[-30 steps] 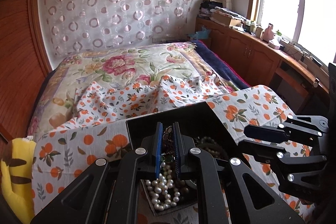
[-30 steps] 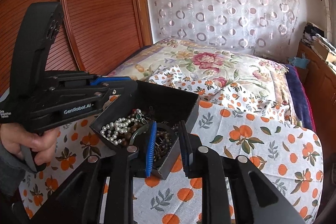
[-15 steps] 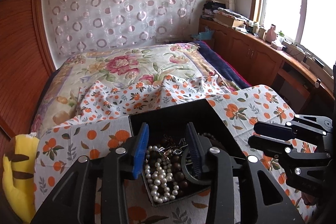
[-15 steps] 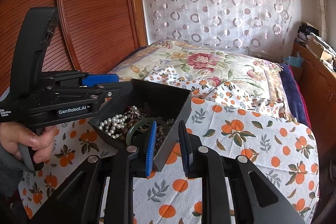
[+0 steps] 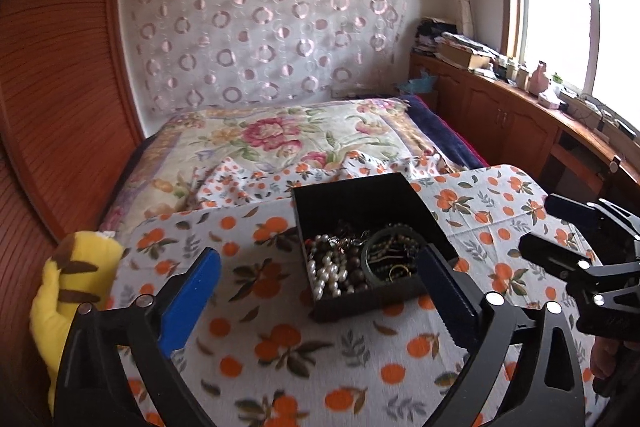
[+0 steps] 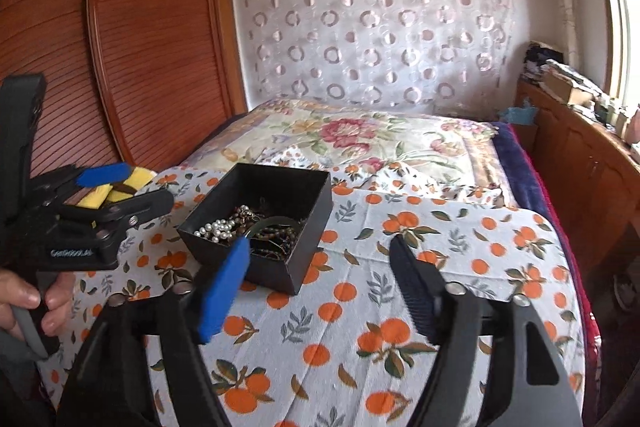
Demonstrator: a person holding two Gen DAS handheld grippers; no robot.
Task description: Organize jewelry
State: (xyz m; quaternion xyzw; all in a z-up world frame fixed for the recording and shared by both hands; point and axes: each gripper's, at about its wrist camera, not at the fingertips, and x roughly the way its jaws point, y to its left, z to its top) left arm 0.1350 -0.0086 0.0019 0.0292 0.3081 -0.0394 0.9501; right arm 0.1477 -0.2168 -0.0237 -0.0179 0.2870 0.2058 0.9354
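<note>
A: Both grippers are released. Left gripper (image 5: 316,291) has just been opening, jaws spread wide, nothing between them. Right gripper (image 6: 320,291) the same: jaws just opened, empty.

B: Where's the box?

A: The box (image 5: 360,207) sits flat on the surface (image 5: 280,355) with the orange-print cloth, just ahead of both grippers. The jewelry is all inside it: pearls (image 5: 324,267), a dark bangle (image 5: 394,251), and brown beads and chains tangled together. Nothing has been laid out on the cloth.

B: Risks?

A: I see three. The strands are knotted, so pinching one likely drags the rest out with it. The box looks light, so a snagged pull could tip it or slide it on the cloth. The cloth is loose over the surface, so it can bunch under a sideways shove.

B: Any view differences?

A: The left view looks down into the box, so the contents are clearest there. It also shows the yellow plush (image 5: 76,291) at the surface's left edge, the window and the cabinets. It catches the right gripper only at the frame's right edge.
The right view shows the box corner-on, with the near wall hiding part of the pile. It alone shows the hand (image 6: 36,307) on the left gripper's trigger, and the wooden wardrobe doors (image 6: 140,47).
</note>
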